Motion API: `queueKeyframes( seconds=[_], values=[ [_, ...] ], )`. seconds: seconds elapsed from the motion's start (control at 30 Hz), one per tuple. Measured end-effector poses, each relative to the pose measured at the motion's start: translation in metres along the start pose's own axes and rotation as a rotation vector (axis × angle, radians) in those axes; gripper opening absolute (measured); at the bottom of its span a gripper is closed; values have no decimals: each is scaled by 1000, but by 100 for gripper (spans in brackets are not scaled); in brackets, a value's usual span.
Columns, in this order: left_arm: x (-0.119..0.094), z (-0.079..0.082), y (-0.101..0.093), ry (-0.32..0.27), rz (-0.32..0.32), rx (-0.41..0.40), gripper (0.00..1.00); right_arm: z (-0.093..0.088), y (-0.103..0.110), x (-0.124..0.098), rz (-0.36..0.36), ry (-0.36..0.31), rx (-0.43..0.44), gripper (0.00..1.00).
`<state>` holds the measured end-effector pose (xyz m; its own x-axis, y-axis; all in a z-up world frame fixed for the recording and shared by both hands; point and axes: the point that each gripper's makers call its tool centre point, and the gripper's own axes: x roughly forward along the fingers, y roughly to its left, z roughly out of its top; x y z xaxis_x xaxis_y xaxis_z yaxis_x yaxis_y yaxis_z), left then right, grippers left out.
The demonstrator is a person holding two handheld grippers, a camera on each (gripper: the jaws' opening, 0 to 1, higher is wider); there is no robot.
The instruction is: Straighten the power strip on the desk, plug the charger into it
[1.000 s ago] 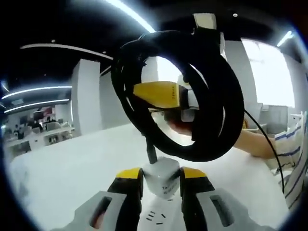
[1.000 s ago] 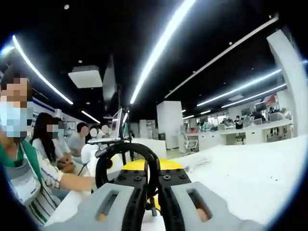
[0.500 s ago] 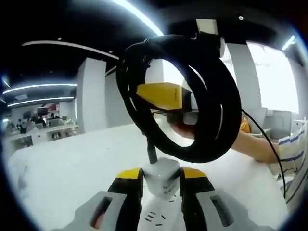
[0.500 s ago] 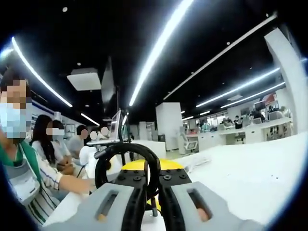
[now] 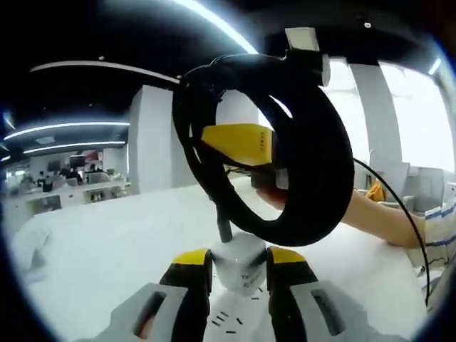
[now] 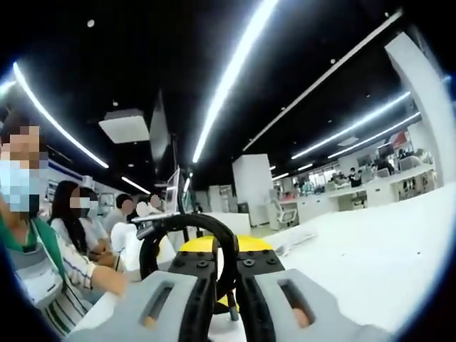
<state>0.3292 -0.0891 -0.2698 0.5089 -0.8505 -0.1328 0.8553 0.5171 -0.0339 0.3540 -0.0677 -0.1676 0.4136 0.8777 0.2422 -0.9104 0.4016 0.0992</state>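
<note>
L tongs (image 5: pixel 239 274) clamp charger (image 5: pixel 241 262), R tongs (image 6: pixel 226 308) pinch its coiled cable (image 5: pixel 313 164)

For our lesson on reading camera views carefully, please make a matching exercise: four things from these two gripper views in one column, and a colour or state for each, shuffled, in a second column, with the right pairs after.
Column one:
1. charger
2. coiled cable
3. power strip
4. desk

Column two:
A. black, looped above the jaws
B. white, held between the left gripper's jaws
C. broad white surface stretching away
D. white, with dark socket slots, under the jaws

Pairs: 1-B, 2-A, 3-D, 4-C
</note>
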Motion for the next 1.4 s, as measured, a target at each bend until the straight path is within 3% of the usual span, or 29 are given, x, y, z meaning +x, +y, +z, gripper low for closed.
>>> queueKeyframes(
  seconds=[0.37, 0.57, 0.6, 0.63, 0.73, 1.0, 1.03, 1.1, 1.23, 1.4],
  values=[
    [1, 0, 0, -17, 7, 19, 29, 1, 0, -3, -18, 28, -36, 7],
    [3, 0, 0, -21, 43, 28, 29, 0, 1, -4, -19, 45, -48, 7],
    [3, -2, 0, -6, 52, 38, 29, -4, 0, -6, -20, 72, -51, 7],
    [4, 0, 0, -25, 62, 41, 29, -3, 0, -6, -18, 55, -46, 7],
    [0, -2, 0, -11, 66, 40, 28, -3, 1, -7, -16, 52, -31, 7],
    [-1, -2, -1, -21, 60, 88, 28, -1, 5, -12, -4, 78, -41, 8],
    [-2, -9, -1, 17, 58, 111, 28, -9, 6, -14, -3, 131, -49, 8],
    [2, -7, -1, -8, 66, 158, 27, -6, 5, -14, -13, 122, -65, 9],
    [3, -7, 0, -3, 55, 109, 27, -5, 6, -17, -7, 141, -92, 10],
    [2, -8, -2, -6, 44, 117, 26, -12, 16, -18, 8, 239, -190, 11]
  ],
)
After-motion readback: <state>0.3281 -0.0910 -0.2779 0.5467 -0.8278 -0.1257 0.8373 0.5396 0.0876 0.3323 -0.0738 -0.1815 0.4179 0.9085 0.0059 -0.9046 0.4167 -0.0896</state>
